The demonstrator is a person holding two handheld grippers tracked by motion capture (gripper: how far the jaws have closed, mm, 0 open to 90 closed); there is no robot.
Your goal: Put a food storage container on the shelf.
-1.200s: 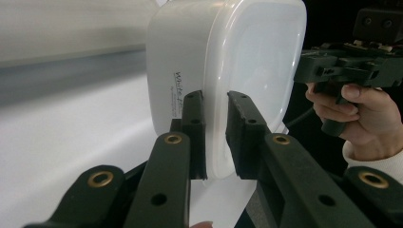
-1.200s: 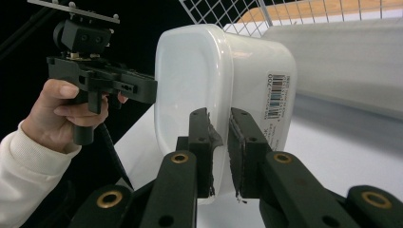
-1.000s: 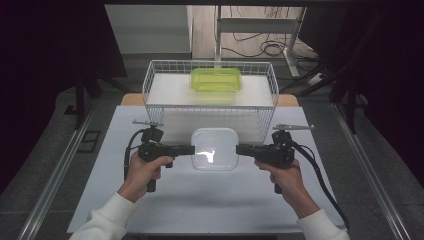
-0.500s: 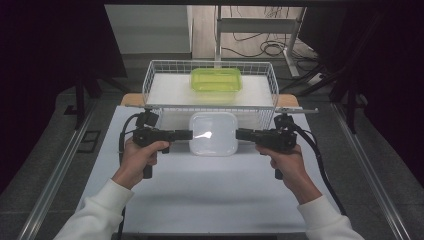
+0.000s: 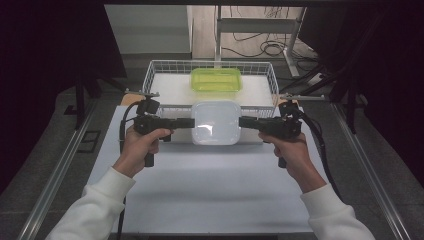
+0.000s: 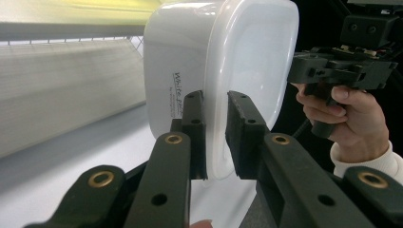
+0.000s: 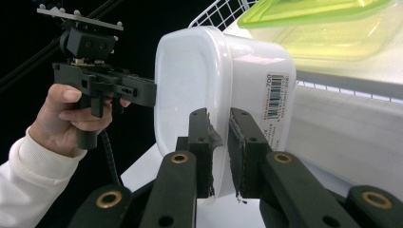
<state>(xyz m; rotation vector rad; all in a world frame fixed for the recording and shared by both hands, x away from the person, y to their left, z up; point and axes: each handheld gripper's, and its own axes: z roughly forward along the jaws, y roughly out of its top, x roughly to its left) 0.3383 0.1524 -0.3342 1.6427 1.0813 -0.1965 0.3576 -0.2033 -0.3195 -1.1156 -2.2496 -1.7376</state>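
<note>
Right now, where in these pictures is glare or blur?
High view: a bright glare patch on the white container, dark surroundings. Left gripper view: the wire basket is blurred. Right gripper view: the green-lidded container is soft and overexposed.

Both forearms reach toward 12 o'clock. The left gripper points to 3 o'clock and the right gripper to 9 o'clock, level and facing each other, each with jaws clamped nearly together.

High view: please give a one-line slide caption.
Two hand-held grippers clamp a white container by its side rims before a wire basket.
</note>
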